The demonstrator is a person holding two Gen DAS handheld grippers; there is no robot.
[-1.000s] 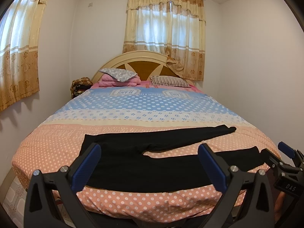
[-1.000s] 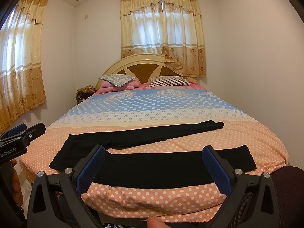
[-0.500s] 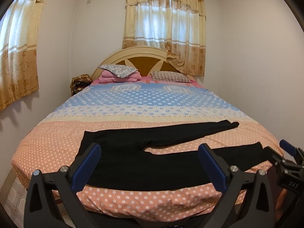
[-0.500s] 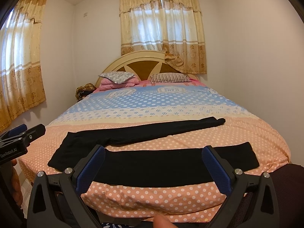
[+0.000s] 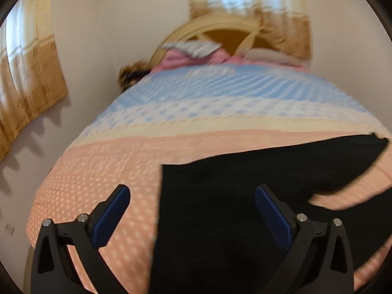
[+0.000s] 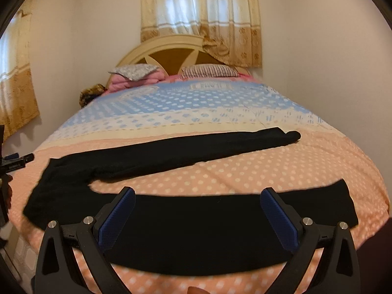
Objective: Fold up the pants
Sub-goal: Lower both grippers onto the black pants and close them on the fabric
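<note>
Black pants (image 6: 196, 220) lie flat across the foot of the bed, waist at the left, two legs spread apart toward the right. The far leg (image 6: 208, 149) runs up to the right. In the blurred left wrist view the pants' waist end (image 5: 220, 208) fills the space between my fingers. My left gripper (image 5: 192, 210) is open and empty, just above the waist edge. My right gripper (image 6: 197, 213) is open and empty, over the near leg. The left gripper's tip (image 6: 17, 161) shows at the left edge of the right wrist view.
The bed (image 6: 245, 171) has a pink, cream and blue dotted cover. Pillows (image 6: 208, 71) and a pink blanket (image 6: 127, 80) lie at the wooden headboard (image 6: 171, 54). Walls stand close on both sides. Curtains (image 6: 201, 12) hang behind the headboard and at the left.
Both grippers have moved forward and down toward the bed. The left one swung left to the waist end, blurring its view. The pants have not moved.
</note>
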